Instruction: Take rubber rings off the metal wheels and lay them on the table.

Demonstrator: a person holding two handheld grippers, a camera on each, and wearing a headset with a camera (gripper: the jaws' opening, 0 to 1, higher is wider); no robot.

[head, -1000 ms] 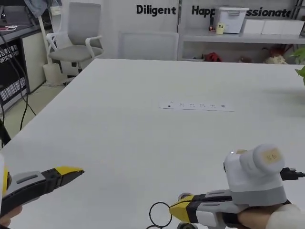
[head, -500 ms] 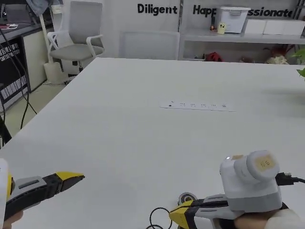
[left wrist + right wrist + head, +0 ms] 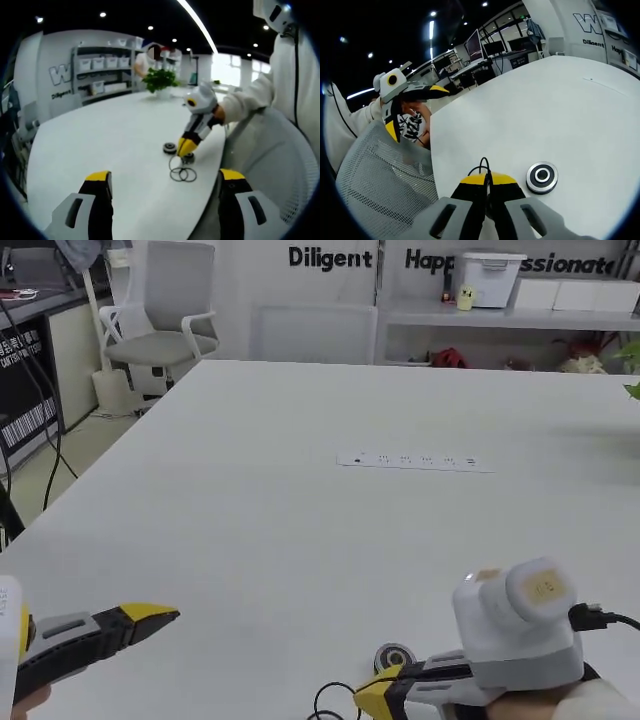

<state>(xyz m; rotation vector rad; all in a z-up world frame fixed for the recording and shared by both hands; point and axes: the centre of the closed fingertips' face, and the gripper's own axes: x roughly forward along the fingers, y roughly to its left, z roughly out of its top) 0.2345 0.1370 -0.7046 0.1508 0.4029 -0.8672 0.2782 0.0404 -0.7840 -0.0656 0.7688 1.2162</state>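
My right gripper [image 3: 489,179] is shut on a thin black rubber ring [image 3: 484,164] that loops up from between its yellow tips. A metal wheel [image 3: 542,176] lies flat just right of the tips, apart from them; the head view shows this wheel [image 3: 393,656] beside the right gripper [image 3: 362,695] at the table's near edge. In the left gripper view, black rings [image 3: 183,174] lie on the table below the right gripper [image 3: 186,147], with one wheel [image 3: 170,147] beside it and a second wheel [image 3: 188,159] at its tip. My left gripper [image 3: 165,176] is open, holding nothing.
The white table [image 3: 300,500] stretches far ahead, with a flush socket strip [image 3: 415,461] near its middle. An office chair [image 3: 165,320] stands past the far left corner and shelves [image 3: 500,315] line the back wall. A mesh chair back [image 3: 385,175] is close to the table's edge.
My right gripper has drawn back toward the near edge with the ring, and the wheel beside it now lies in full sight. The left gripper has barely moved.
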